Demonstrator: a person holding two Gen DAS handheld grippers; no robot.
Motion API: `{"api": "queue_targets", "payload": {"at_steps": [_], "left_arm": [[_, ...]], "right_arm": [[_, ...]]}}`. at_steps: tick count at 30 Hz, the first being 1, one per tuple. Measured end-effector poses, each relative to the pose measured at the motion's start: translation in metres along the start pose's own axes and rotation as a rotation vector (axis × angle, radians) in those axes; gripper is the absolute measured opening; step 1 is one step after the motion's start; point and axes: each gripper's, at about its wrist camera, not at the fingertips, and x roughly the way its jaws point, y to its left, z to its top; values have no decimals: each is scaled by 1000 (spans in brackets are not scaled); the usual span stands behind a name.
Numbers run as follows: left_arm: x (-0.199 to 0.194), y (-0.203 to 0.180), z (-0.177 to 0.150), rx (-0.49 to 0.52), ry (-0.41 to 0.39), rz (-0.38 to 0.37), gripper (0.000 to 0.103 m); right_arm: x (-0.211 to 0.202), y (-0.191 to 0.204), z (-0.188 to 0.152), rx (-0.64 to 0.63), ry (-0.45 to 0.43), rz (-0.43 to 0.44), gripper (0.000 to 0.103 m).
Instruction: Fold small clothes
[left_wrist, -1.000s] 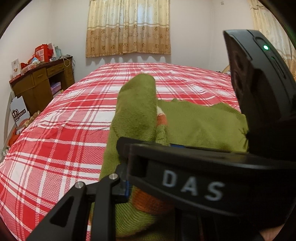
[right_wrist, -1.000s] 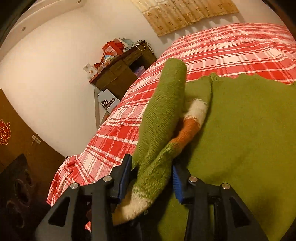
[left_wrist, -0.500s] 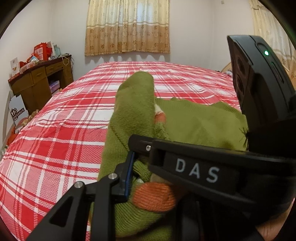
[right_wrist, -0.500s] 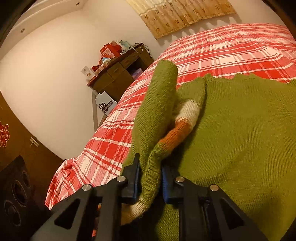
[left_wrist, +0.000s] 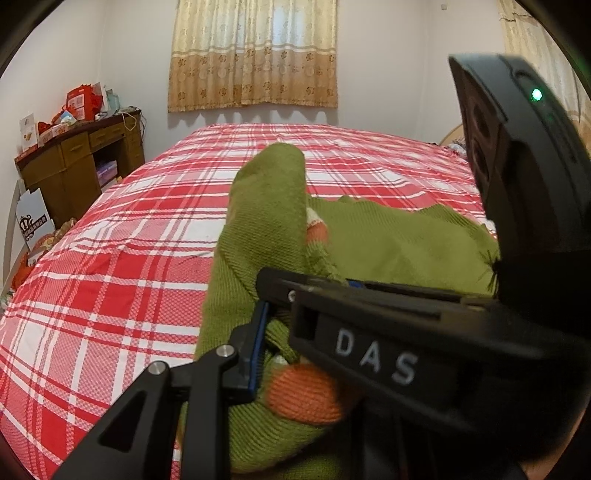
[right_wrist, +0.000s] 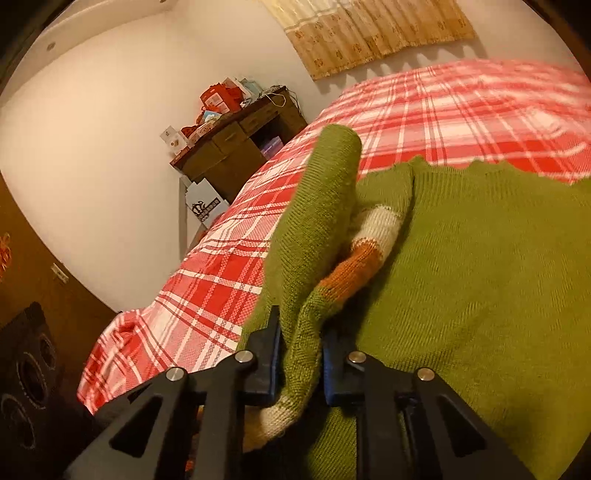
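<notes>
A small green knitted sweater (right_wrist: 480, 280) lies on the bed (right_wrist: 424, 110), spread over the red plaid cover, with one sleeve (right_wrist: 317, 206) doubled up into a standing ridge along its left side. The sleeve's orange and white cuff (right_wrist: 365, 243) is tucked against the body of the garment.

The right gripper (right_wrist: 299, 365) has its jaws closing on the lower part of this sleeve, the knit already squeezed between the blue pads. The left gripper (left_wrist: 280, 332) pinches the same bunch of fabric near another orange band (left_wrist: 306, 395); only one of its fingers shows, since the right gripper's body crosses in front, but the knit looks caught against the pad.

Several risks seem likely from here. Both grips sit very close together on a thick, stretchy bundle, so a pull in different directions could stretch the sleeve or drag the whole sweater across the cover and spoil its flat lie. The right jaws may also have caught more than one layer, which would lift the body panel along with the sleeve. With the two tools crowded together, they could knock each other and loosen one hold.
</notes>
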Motion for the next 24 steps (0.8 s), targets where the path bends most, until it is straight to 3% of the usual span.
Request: {"api": "queue_targets", "payload": {"at_steps": [9, 24], "left_arm": [[-14, -12, 8, -5, -20, -10, 25], [-13, -57, 19, 56, -2, -60, 25]], "right_arm": [[-27, 12, 7, -85, -22, -80, 16], [-74, -20, 4, -56, -63, -128, 16]]}}
